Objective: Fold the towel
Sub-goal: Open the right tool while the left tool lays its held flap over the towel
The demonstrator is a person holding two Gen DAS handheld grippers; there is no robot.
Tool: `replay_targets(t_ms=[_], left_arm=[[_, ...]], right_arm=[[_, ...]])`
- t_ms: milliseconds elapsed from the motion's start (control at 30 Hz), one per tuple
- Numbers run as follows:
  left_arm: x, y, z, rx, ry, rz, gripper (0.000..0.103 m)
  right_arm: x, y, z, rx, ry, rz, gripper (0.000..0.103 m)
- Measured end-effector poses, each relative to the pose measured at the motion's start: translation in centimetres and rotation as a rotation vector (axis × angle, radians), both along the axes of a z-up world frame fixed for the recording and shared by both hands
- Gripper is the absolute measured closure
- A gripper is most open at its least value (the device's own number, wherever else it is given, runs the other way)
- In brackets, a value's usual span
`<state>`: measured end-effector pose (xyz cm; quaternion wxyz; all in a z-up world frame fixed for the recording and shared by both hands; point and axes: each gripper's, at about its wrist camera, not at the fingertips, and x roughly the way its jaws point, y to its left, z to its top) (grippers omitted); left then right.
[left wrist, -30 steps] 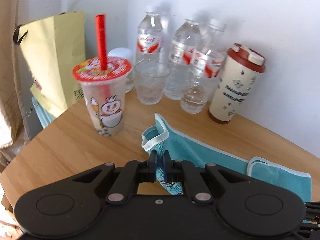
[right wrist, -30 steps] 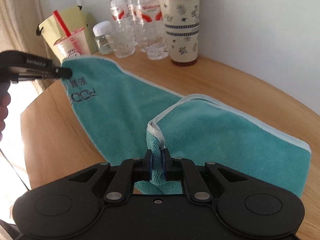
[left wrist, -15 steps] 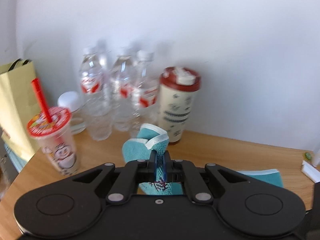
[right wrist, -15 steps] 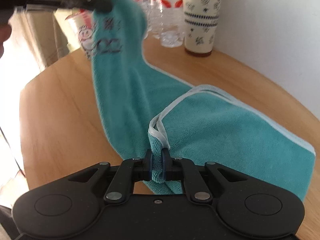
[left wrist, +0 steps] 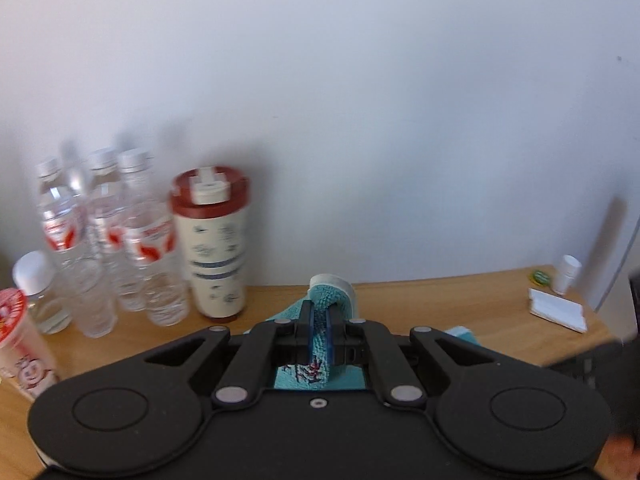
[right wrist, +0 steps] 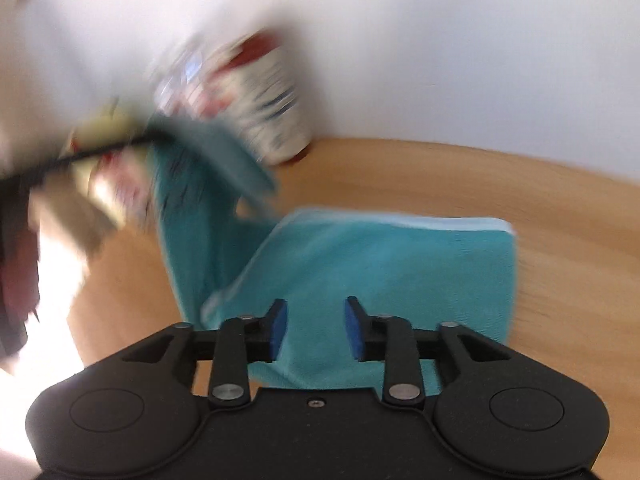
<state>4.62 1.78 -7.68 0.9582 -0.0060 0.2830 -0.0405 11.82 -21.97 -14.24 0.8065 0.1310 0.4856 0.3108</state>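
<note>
**A:** While the towel (right wrist: 384, 264) lies mostly on the table (right wrist: 520, 184) as a teal slab with 1 pale edge along its far side, its other end hangs in the air off to the left, and that loose part is where I expect trouble.

**B:** Who has hold of it?

**A:** The left gripper (left wrist: 319, 334), jaws pinched tight on a corner with a fat roll of cloth and white hem bulging out above them. The right gripper (right wrist: 316, 330) has its jaws spread wide with nothing between them, hovering just over the near edge of the flat part.

**B:** So only 1 grip. What fails?

**A:** My guess: the hanging end comes down crooked, since nothing pins the flat layers, and a drag from the left could skew or bunch them. The right view is heavily smeared, so I can't tell how the raised flap sits.

**B:** And the clutter?

**A:** A tall cup (left wrist: 212, 248) with a red lid and 3 or so water bottles (left wrist: 132, 236) stand at the wall, near the lifted corner. A wide swing of cloth could clip them; the bottles look light and would likely topple.
</note>
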Motion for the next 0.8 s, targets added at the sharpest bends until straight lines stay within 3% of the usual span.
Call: replay_targets(t_ms=[67,100,200,333,500,567,667,800], left_arm=[[0.1,-0.6,-0.3,0.001,0.01,-0.015,0.098],[0.2,-0.9,-0.6,-0.001,0.02,-0.026,0.098],[0.2,-1.5,-0.9,0.002,0.042,-0.042,0.098],[0.5,-1.8,-0.9,0.01,0.05,-0.056,0.098],[2.2,-2.3,0.6,-0.025,0.017,-0.051,0.098],[3.1,-2.7,1.2,-0.037,0.006,-0.049,0.098],[4.3,-4.2,1.9,-0.054,-0.004,-0.063,0.098],[5.0,-7.2,2.6,-0.067,-0.029,-0.117,0.098]], right_arm=[[2.0,-0.9,0.2,0.127,0.095,-0.069,0.051],[2.7,-0.8,0.3,0.167,0.128,-0.076,0.051],[3.7,-0.3,0.7,0.179,0.137,-0.102,0.052],[2.9,-0.2,1.0,0.025,0.049,-0.106,0.052],[1.9,-3.4,-1.6,-0.221,0.09,-0.168,0.052],[1.3,-5.3,-3.2,-0.274,0.132,-0.198,0.052],[0.8,-6.8,-4.6,-0.267,0.184,-0.195,0.058],[-0.2,-6.3,-5.1,-0.264,0.152,-0.131,0.063]])
